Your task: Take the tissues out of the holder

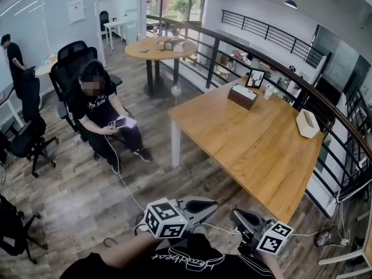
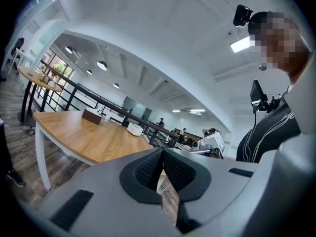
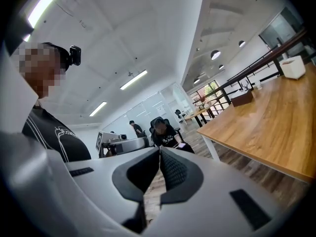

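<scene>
Progress: not begun; tissues [image 1: 248,90] sit in the brown holder [image 1: 239,99] at the surface's [image 1: 244,147] far end.
Left gripper [image 2: 162,168]: jaws pressed together, empty.
Right gripper [image 3: 159,168]: same, empty.
Remaining: approach, pinch, pull.

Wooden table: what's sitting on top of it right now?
On the wooden table: a dark brown box, a picture frame, a small cup and a white box. Their contents are not visible.
</scene>
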`<move>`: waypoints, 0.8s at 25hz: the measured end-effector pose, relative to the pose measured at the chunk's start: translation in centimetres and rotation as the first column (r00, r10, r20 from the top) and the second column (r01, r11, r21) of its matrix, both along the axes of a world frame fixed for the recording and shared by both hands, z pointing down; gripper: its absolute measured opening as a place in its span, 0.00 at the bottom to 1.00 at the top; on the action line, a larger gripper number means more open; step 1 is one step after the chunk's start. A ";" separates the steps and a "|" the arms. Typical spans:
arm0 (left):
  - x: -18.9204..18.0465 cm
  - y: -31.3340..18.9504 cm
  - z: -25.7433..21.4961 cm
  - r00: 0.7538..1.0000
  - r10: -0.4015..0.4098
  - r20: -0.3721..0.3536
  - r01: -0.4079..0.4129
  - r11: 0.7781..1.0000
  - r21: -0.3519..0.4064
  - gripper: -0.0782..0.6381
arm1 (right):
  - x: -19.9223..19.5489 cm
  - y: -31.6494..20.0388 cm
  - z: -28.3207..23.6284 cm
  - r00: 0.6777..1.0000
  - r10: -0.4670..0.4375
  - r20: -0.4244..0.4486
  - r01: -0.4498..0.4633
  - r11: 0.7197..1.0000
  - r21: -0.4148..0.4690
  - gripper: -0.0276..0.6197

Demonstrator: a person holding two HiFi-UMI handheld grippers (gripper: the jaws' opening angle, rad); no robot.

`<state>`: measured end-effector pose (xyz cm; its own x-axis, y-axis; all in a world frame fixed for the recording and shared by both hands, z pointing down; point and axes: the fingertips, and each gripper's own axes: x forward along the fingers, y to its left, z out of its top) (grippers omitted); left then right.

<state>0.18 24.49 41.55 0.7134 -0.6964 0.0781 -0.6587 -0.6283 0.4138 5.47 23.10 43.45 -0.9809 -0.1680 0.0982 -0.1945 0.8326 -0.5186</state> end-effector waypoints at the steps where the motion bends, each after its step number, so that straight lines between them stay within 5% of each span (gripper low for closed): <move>1: -0.1 -1.0 0.2 1.000 -0.001 -0.002 0.001 1.000 -0.006 0.13 | -0.1 -1.1 0.2 1.000 0.002 0.005 -0.002 1.000 -0.006 0.07; 7: -0.3 -9.2 1.9 1.000 -0.009 0.009 0.009 0.996 -0.085 0.13 | 0.3 -9.5 1.5 1.000 0.025 0.019 -0.024 0.998 -0.055 0.07; 20: 3.4 -27.7 0.3 0.998 -0.021 0.066 0.023 0.999 -0.035 0.13 | 3.2 -28.1 -0.3 0.998 0.017 0.067 -0.018 1.000 0.007 0.07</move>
<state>3.54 -3.21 41.84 0.6906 -0.7077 0.1491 -0.6985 -0.5991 0.3914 8.64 -5.00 43.13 -0.9822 -0.1854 0.0306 -0.1737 0.8334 -0.5247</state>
